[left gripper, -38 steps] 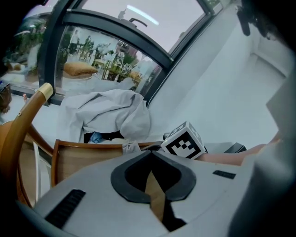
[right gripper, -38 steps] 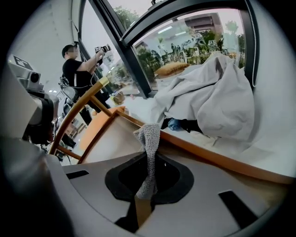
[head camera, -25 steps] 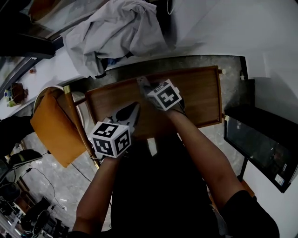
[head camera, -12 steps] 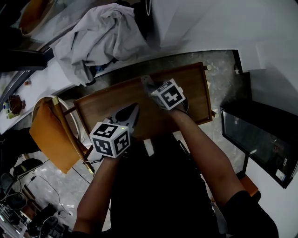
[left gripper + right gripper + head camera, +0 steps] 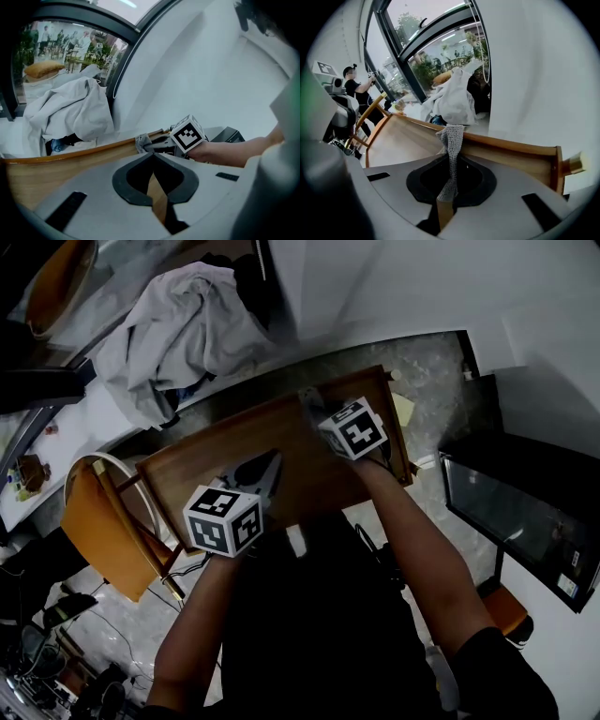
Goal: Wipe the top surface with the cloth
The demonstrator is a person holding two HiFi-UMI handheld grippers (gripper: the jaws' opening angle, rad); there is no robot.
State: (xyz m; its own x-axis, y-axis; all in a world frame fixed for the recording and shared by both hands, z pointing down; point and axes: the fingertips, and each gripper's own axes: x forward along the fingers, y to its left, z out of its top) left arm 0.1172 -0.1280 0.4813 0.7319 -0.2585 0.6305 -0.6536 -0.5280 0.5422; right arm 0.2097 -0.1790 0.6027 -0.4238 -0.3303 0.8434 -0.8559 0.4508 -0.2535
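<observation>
A wooden tabletop (image 5: 206,470) with a raised rim fills the middle of the head view. My right gripper (image 5: 315,409) is near the far rim, toward the right end, and is shut on a grey knitted cloth (image 5: 305,396). In the right gripper view the cloth (image 5: 451,140) stands up from between the jaws, over the tabletop (image 5: 401,140). My left gripper (image 5: 269,467) hovers over the near half of the tabletop, shut with nothing in it. In the left gripper view its jaws (image 5: 152,155) meet, and beyond them are the right gripper (image 5: 187,133) and the cloth (image 5: 142,140).
A heap of pale fabric (image 5: 178,329) lies on the ledge behind the table. An orange chair (image 5: 98,521) stands at the left, and a black glass-fronted unit (image 5: 511,521) at the right. A white wall (image 5: 534,70) rises beyond the rim. A person (image 5: 354,89) stands far off.
My right gripper has slid to the right along the far side of the tabletop with the cloth in it. The left gripper has stayed about where it was. The head view has swung.
</observation>
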